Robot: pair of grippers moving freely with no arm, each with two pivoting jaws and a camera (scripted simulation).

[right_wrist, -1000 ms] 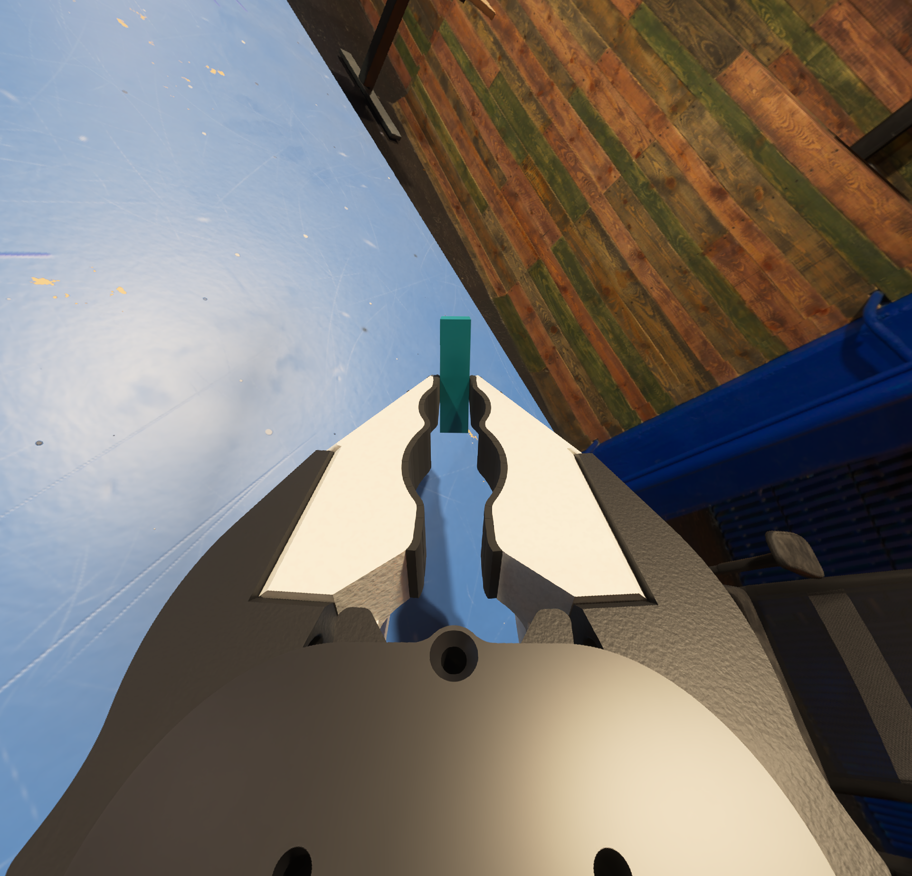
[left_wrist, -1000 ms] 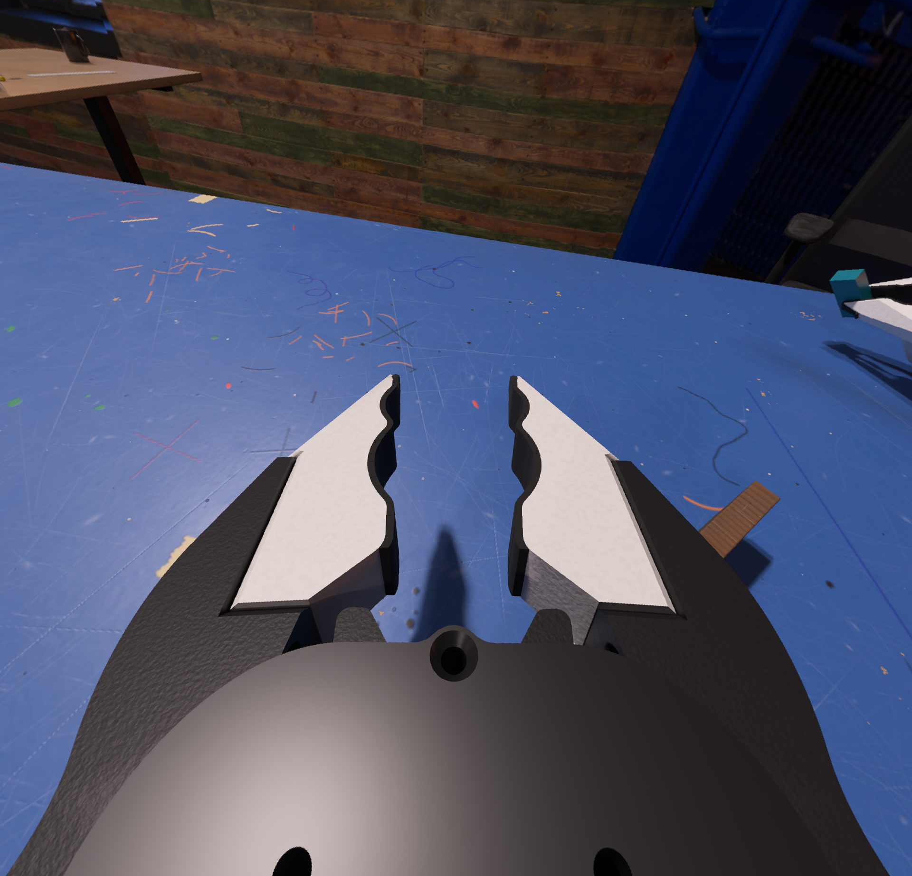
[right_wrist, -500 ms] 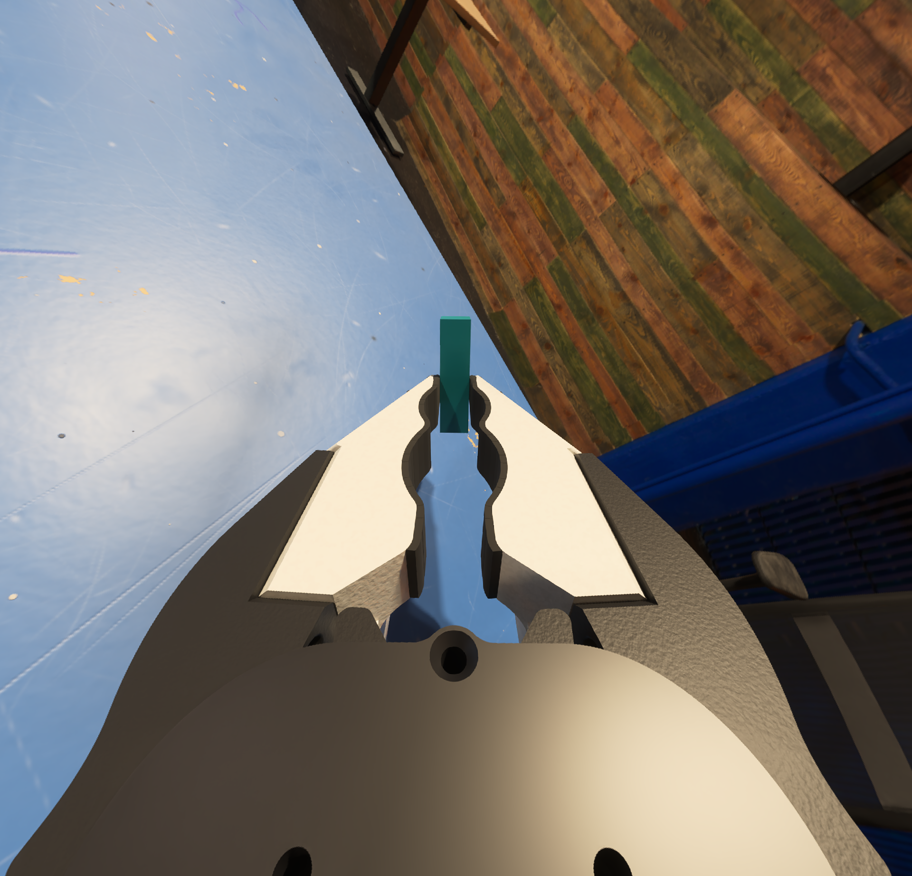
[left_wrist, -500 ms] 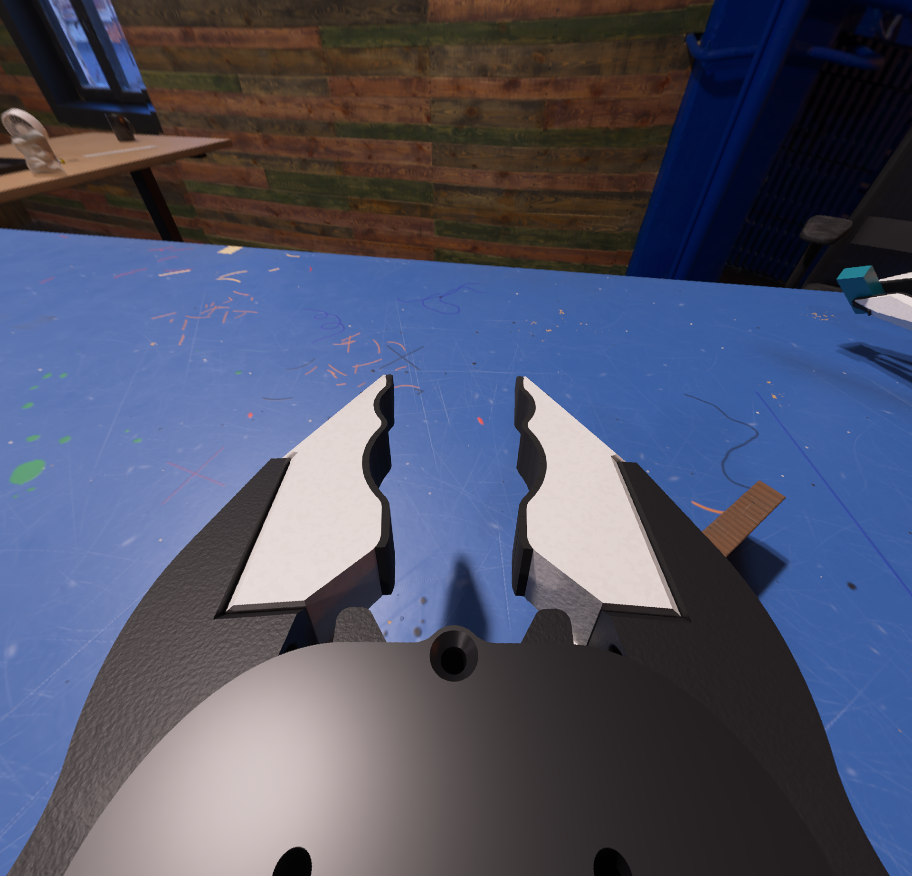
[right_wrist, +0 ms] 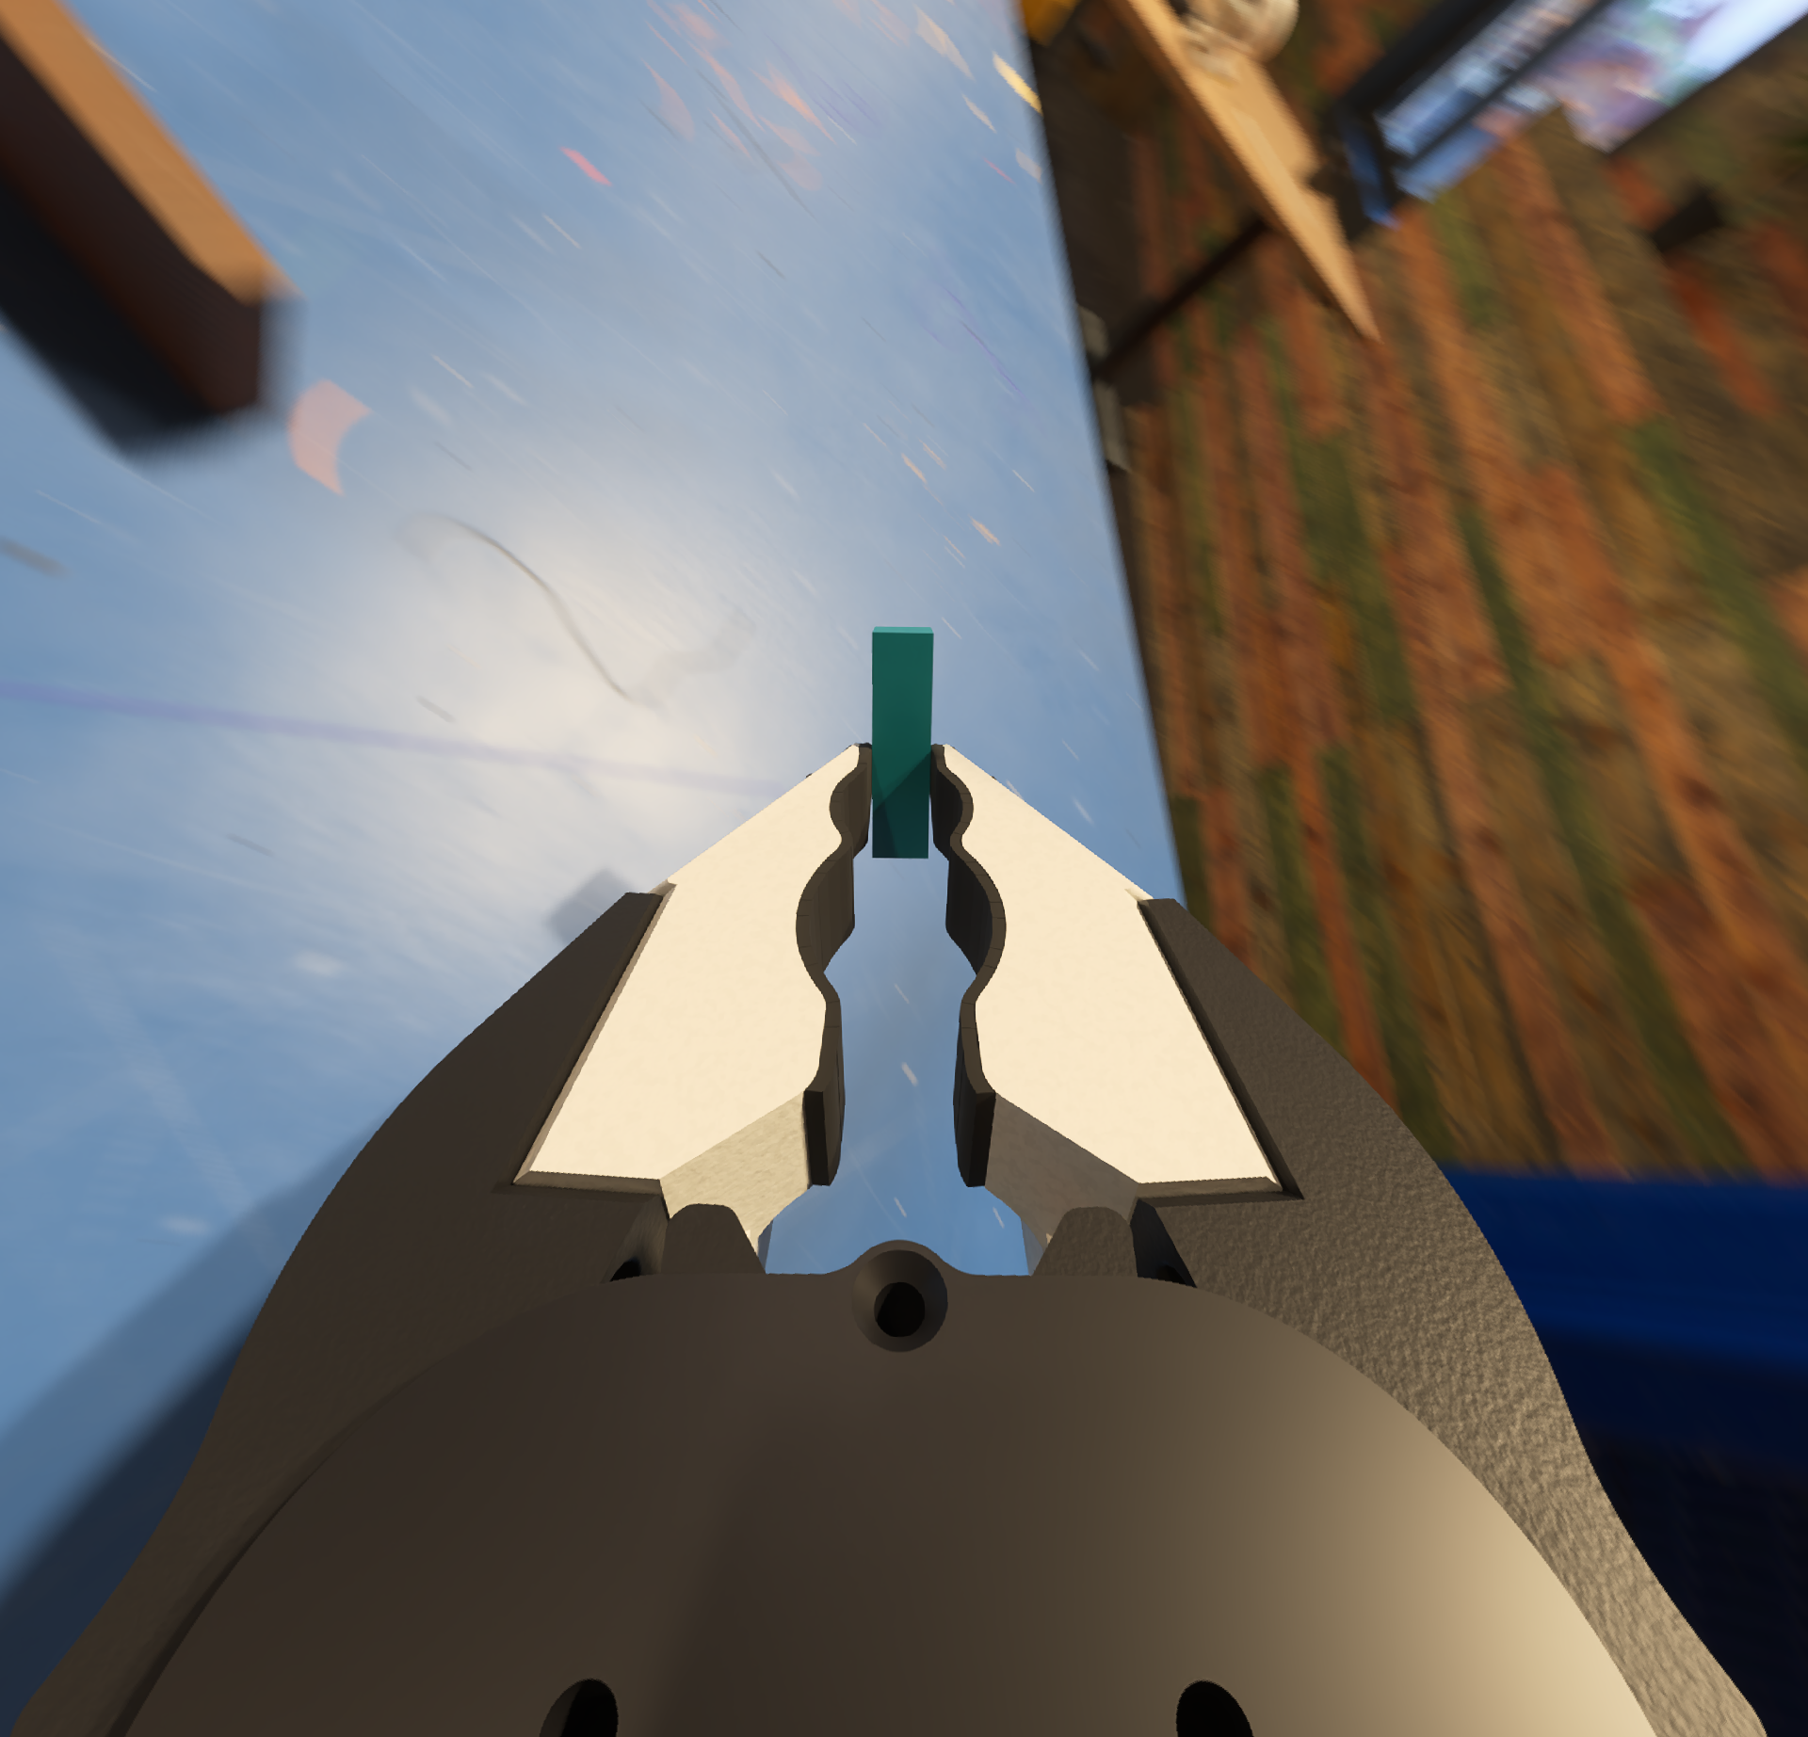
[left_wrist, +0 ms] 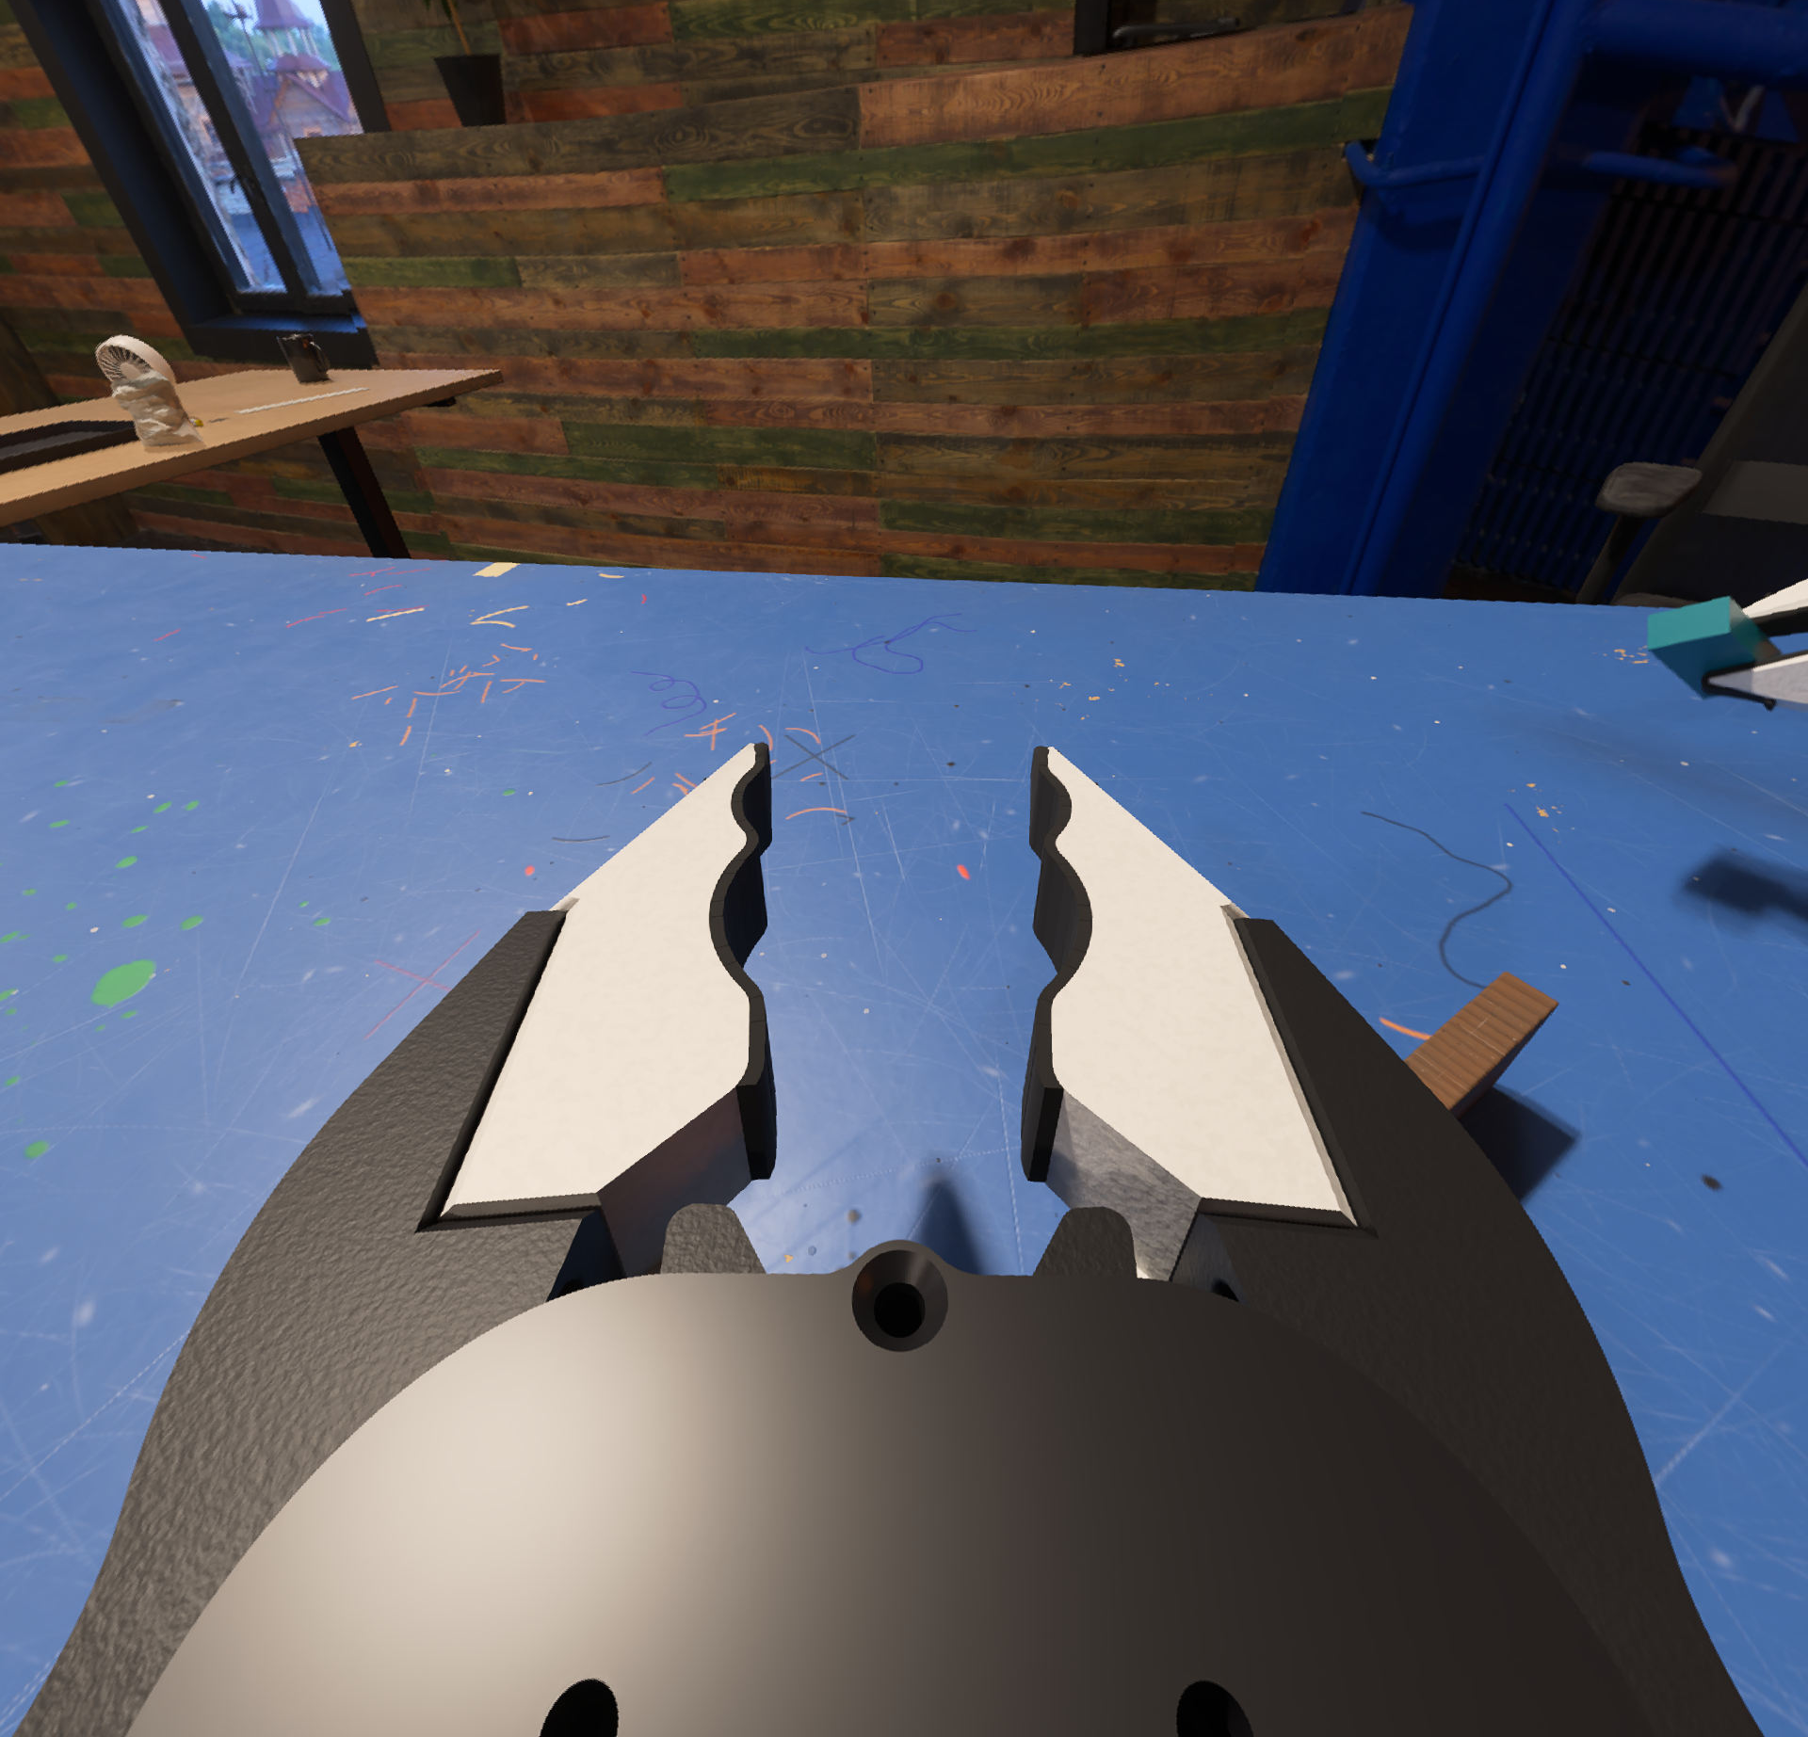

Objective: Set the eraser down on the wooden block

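The right fingers [right_wrist: 900,749] pinch the teal eraser [right_wrist: 901,712] at their tips, and most of its length sticks out past them. The eraser hangs in the air above the blue counter [right_wrist: 489,614], near the counter's far edge in the right wrist view. The block [right_wrist: 127,213] lies on the counter toward that view's upper left corner, well apart from the eraser, with bare scratched counter between them. That view is blurred.

The left fingers [left_wrist: 900,761] stand wide apart with nothing between them, over the middle of the counter. In the left wrist view the block [left_wrist: 1482,1040] lies just beside the right-hand finger, half hidden behind it. The eraser [left_wrist: 1707,639] shows at the far right corner of the counter. A dark squiggle [left_wrist: 1468,908] marks the counter between block and eraser. Past the far edge stand a plank wall [left_wrist: 881,321], a side desk [left_wrist: 245,418] and a blue frame [left_wrist: 1419,321].
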